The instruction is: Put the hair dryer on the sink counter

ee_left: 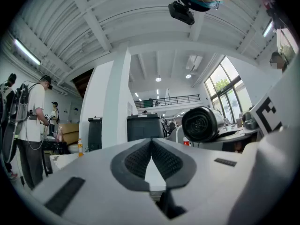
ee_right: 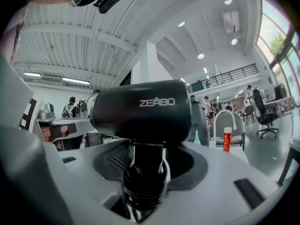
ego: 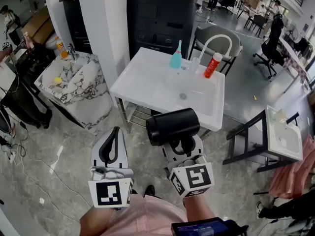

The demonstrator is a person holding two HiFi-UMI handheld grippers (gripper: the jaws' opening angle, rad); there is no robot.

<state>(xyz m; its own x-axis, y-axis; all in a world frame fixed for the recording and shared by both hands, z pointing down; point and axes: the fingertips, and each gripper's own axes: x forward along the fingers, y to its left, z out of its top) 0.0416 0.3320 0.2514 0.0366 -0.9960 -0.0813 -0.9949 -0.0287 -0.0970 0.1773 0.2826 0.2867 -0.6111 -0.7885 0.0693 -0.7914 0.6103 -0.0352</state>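
My right gripper (ego: 181,142) is shut on the handle of a black hair dryer (ego: 172,126), which I hold upright in the air with the barrel lying sideways. It hangs just in front of the near edge of the white sink counter (ego: 147,85). In the right gripper view the hair dryer (ee_right: 145,109) fills the middle, with its handle clamped in the right gripper (ee_right: 149,161). To its left, my left gripper (ego: 115,131) is shut with nothing in it. In the left gripper view the left gripper (ee_left: 151,144) has its tips touching, and the hair dryer (ee_left: 201,123) shows at the right.
A teal bottle (ego: 176,58), a red bottle (ego: 212,65) and a white curved faucet (ego: 214,41) stand along the counter's far edge. A marble sink (ego: 74,82) stands left, a small sink on a black stand (ego: 285,134) right, and a grey chair (ego: 219,36) and a black cabinet (ego: 160,16) behind.
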